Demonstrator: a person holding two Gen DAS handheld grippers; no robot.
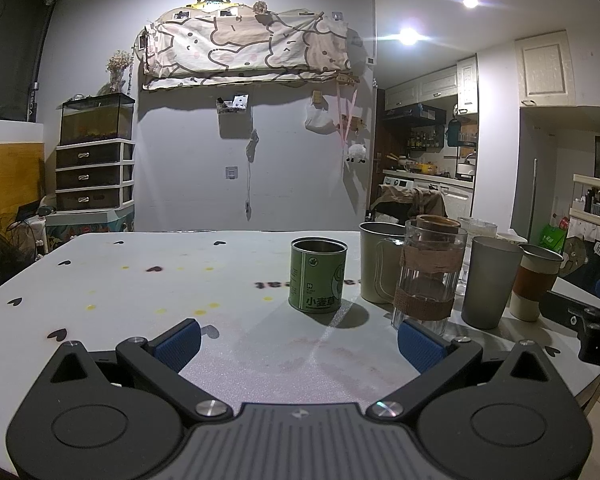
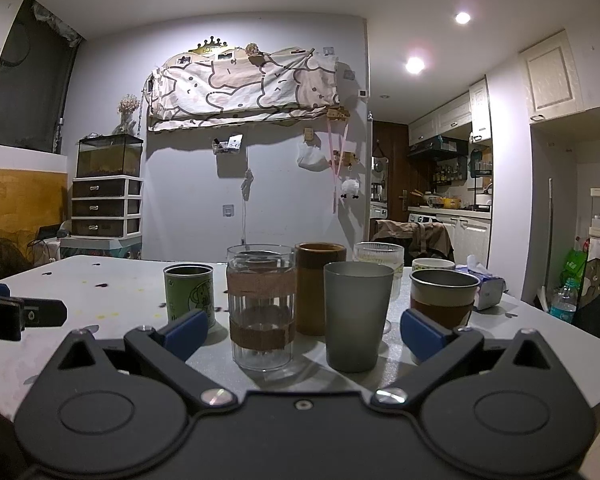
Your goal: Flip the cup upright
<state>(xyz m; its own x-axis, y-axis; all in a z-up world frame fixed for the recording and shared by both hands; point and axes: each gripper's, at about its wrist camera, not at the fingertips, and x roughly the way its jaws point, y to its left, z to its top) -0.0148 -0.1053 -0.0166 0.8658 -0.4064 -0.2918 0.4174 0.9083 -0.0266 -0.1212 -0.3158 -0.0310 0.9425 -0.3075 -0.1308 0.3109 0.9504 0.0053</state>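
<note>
Several cups stand upright in a group on the white table (image 1: 140,300). A green tin cup (image 1: 318,276) stands mouth up ahead of my left gripper (image 1: 300,344), which is open and empty. A clear glass cup with cork bands (image 2: 260,308) and a grey tumbler (image 2: 356,316) stand just ahead of my right gripper (image 2: 304,334), which is open and empty. The green tin also shows in the right wrist view (image 2: 189,294). No cup lies on its side or upside down in view.
A beige mug (image 1: 376,264), a brown cylinder cup (image 2: 319,288), a ribbed glass (image 2: 380,258), a metal cup with a brown sleeve (image 2: 442,298) and a tissue pack (image 2: 486,284) fill the right half of the table. The right gripper's body (image 1: 588,320) shows at the left view's edge.
</note>
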